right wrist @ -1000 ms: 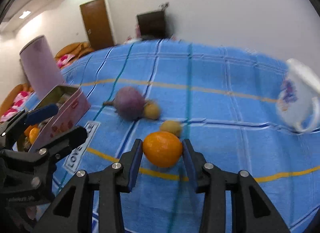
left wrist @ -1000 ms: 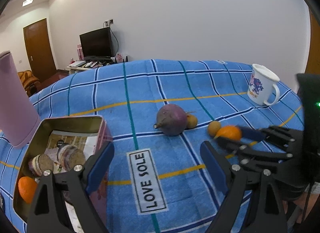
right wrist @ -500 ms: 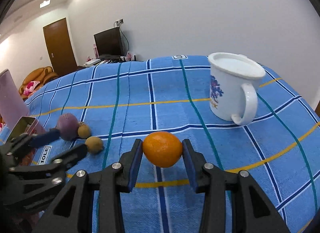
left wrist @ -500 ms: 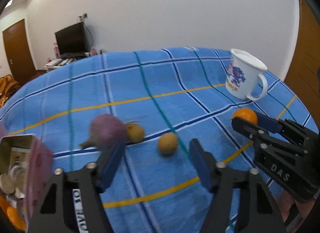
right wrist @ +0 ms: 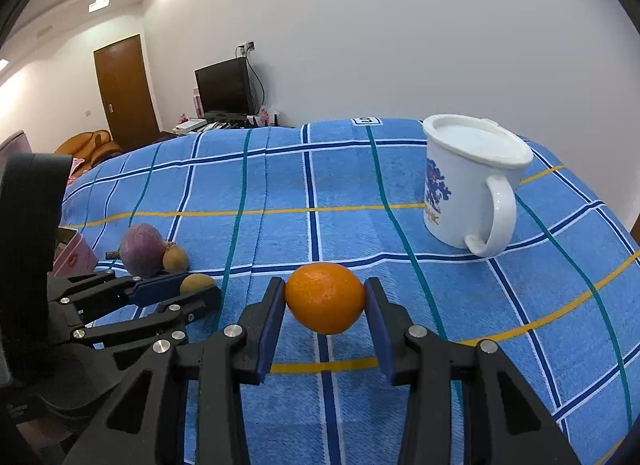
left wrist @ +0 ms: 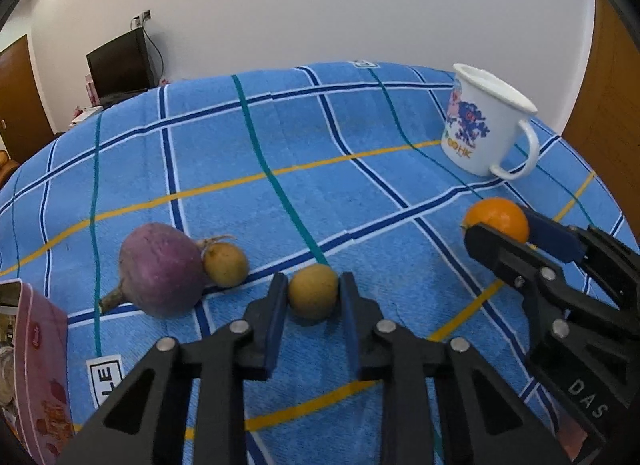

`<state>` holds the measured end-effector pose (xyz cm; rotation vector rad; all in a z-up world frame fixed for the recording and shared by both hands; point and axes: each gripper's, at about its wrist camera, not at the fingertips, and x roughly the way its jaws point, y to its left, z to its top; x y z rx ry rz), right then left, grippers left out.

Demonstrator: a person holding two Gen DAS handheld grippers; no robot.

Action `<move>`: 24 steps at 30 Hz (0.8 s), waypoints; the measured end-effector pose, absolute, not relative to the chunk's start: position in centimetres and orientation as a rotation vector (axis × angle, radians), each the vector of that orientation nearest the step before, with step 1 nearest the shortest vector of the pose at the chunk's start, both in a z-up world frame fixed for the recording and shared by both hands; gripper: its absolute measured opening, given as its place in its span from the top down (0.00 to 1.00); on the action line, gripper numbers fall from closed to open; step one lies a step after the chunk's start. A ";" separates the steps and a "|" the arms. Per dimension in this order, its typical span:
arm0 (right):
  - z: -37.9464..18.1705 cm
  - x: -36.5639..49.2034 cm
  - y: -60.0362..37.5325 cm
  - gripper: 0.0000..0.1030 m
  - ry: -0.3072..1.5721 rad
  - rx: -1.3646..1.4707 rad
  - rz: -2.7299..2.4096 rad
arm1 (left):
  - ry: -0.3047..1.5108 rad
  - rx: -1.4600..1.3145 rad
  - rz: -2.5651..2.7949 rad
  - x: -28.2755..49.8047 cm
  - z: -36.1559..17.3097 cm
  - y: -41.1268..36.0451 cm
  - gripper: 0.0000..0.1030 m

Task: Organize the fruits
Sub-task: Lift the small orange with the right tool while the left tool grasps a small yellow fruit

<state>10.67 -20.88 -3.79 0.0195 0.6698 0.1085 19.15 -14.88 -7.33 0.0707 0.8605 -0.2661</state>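
Pink tin [left wrist: 36,365] cut off L | left hand-held gripper [left wrist: 313,297] hides brown fruit [left wrist: 313,296] sides

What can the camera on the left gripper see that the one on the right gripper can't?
Only the left view shows the white LE label on the cloth. Only the right view shows the ceiling lights and an orange sofa. Both show the left gripper shut on a brownish-yellow fruit, the right gripper holding the orange, the purple turnip and the white mug.
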 end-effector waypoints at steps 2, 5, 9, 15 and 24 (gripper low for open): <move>-3.7 10.5 -20.8 0.59 0.663 0.013 0.114 | 0.842 0.070 -0.268 18.7 -7.1 -14.8 0.73; -3.6 10.3 -20.5 0.59 0.644 0.008 0.127 | 0.816 0.062 -0.268 18.1 -6.8 -14.5 0.73; -3.4 10.1 -20.5 0.59 0.634 0.016 0.140 | 0.789 0.040 -0.262 17.6 -6.3 -13.7 0.73; -3.1 9.5 -20.3 0.59 0.613 0.008 0.160 | 0.743 0.028 -0.265 16.8 -5.6 -13.3 0.73; -2.8 8.7 -20.4 0.59 0.584 -0.001 0.163 | 0.682 0.025 -0.268 15.7 -5.0 -13.0 0.73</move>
